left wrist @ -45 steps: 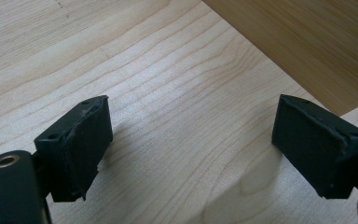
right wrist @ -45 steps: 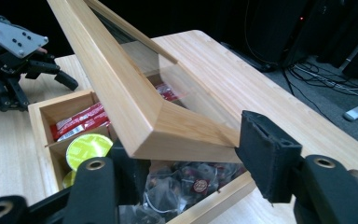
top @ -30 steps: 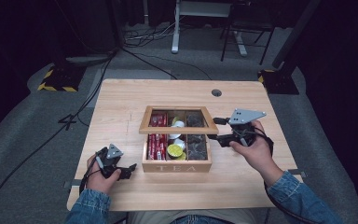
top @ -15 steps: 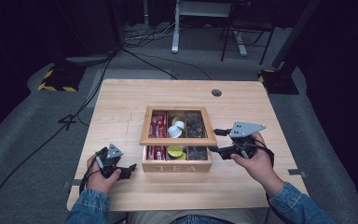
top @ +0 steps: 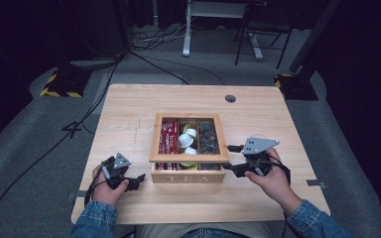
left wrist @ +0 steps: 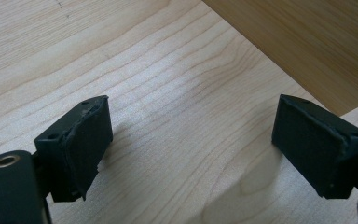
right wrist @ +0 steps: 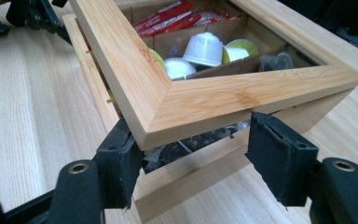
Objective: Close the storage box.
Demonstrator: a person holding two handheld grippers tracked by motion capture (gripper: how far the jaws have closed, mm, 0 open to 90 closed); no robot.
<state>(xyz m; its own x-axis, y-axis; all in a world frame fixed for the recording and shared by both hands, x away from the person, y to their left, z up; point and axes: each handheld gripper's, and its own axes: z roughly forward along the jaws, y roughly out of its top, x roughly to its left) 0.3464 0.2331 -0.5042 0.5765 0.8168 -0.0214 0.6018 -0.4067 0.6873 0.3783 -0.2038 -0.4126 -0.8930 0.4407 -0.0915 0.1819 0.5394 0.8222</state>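
Nearest, at the 6 o'clock edge of the table [top: 129,119] in the high view: two denim sleeves [top: 95,222] coming in.

At 7 o'clock: left hand [top: 108,184] wrapped around the left gripper [top: 139,179], low on the wood, aimed toward 3 o'clock. Jaws released, spread wide, nothing between. In the left gripper view, left gripper [left wrist: 191,140] over bare grain, with the tea box [left wrist: 307,37] wall crossing at 1 o'clock.

At 4 o'clock: right hand [top: 272,177] on the right gripper [top: 228,158], grey plate on top, aimed toward 9 o'clock at the box's right near corner. Jaws released, apart. In the right gripper view, right gripper [right wrist: 191,158] straddling that corner, one jaw on each side, just under the lid [right wrist: 205,100]; whether touching it, cannot tell.

Just near of the table's centre: tea box [top: 188,177], "TEA" on its near wall. Lid [top: 189,116], a wooden frame with a clear pane, lifted off the base at the near side, a gap open beneath.

Inside, from 9 to 3 o'clock: red sachets [top: 168,136], white pods [top: 188,140], dark packets [top: 208,136]. Closer up: red sachets [right wrist: 177,16], white pods [right wrist: 205,46], a yellow-green pod [right wrist: 240,45].

Farther, toward 1 o'clock: a round hole [top: 230,98] in the tabletop.

Beyond, on the floor: black cables [top: 158,44], a yellow-and-black striped base [top: 59,87], white desk legs [top: 186,29].
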